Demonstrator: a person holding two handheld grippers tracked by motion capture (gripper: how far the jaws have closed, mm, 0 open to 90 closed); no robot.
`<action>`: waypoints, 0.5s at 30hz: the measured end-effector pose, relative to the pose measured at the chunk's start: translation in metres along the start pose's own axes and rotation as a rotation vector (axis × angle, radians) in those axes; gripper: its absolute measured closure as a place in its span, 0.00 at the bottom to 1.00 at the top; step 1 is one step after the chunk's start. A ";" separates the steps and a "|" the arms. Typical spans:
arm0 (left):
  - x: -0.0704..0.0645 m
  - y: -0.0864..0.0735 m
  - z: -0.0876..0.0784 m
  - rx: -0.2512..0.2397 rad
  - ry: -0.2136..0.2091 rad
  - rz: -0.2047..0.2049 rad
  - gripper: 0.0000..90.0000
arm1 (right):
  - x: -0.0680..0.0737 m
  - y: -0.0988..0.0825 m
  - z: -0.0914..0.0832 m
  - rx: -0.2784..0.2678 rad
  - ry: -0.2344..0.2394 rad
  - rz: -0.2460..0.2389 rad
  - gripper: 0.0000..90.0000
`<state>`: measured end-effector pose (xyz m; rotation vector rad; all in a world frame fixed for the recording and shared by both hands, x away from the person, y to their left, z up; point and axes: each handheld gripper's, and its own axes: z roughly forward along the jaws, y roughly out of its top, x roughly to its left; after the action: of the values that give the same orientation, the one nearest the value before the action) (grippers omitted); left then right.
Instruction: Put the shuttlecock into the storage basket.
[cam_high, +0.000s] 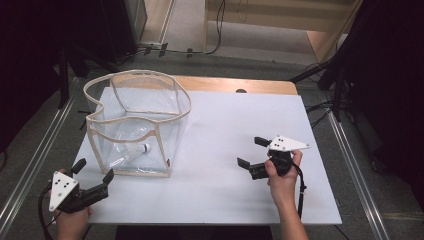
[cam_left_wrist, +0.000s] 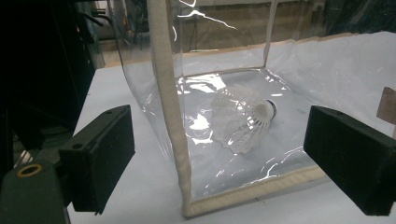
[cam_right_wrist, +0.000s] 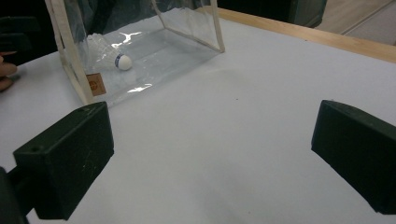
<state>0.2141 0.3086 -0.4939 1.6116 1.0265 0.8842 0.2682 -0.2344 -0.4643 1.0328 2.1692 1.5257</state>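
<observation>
Your left gripper (cam_high: 93, 171) sits at about 7 o'clock on the white table (cam_high: 240, 130), jaws wide apart and holding nothing, aimed at the near corner of the clear bag (cam_high: 137, 120). A shuttlecock (cam_high: 134, 150) lies on its side on the bag's floor. Your right gripper (cam_high: 251, 153), near 4 o'clock, is also wide open and empty, well apart from the bag.
</observation>
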 end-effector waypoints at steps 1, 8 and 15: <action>0.000 0.000 0.000 0.000 0.000 0.000 0.10 | -0.001 -0.001 -0.001 -0.001 -0.005 0.002 0.00; 0.000 0.000 0.000 0.000 0.000 0.000 0.10 | -0.006 -0.011 -0.013 0.002 -0.028 0.016 0.00; 0.000 0.000 0.000 0.001 -0.001 -0.002 0.10 | -0.012 -0.020 -0.024 0.007 -0.055 0.039 0.00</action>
<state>0.2140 0.3088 -0.4939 1.6116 1.0275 0.8818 0.2539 -0.2629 -0.4747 1.1128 2.1307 1.4890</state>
